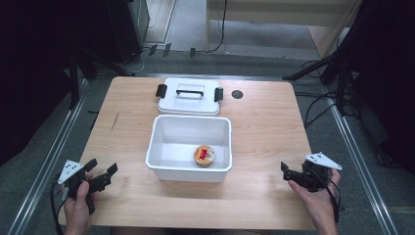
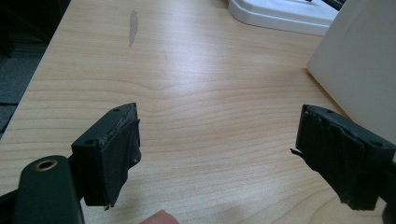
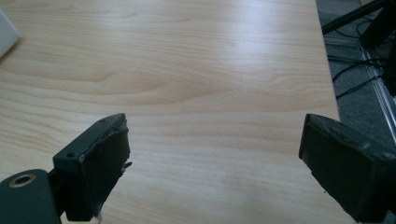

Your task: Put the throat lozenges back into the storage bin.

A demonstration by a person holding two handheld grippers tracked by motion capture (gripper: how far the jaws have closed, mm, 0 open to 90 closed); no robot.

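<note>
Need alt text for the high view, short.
An open white bin holding a small round tin sits mid-table on a wooden table, its white lid lying flat just behind it. A person's hands rest at the near corners, the left tool and right tool both open and empty.

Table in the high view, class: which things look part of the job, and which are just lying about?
Likely part of the job:
white bin
round tin inside the bin
white lid lying behind the bin
left hand-held gripper, open
right hand-held gripper, open

Just lying about:
dark round hole in the tabletop
cables on the floor
</note>
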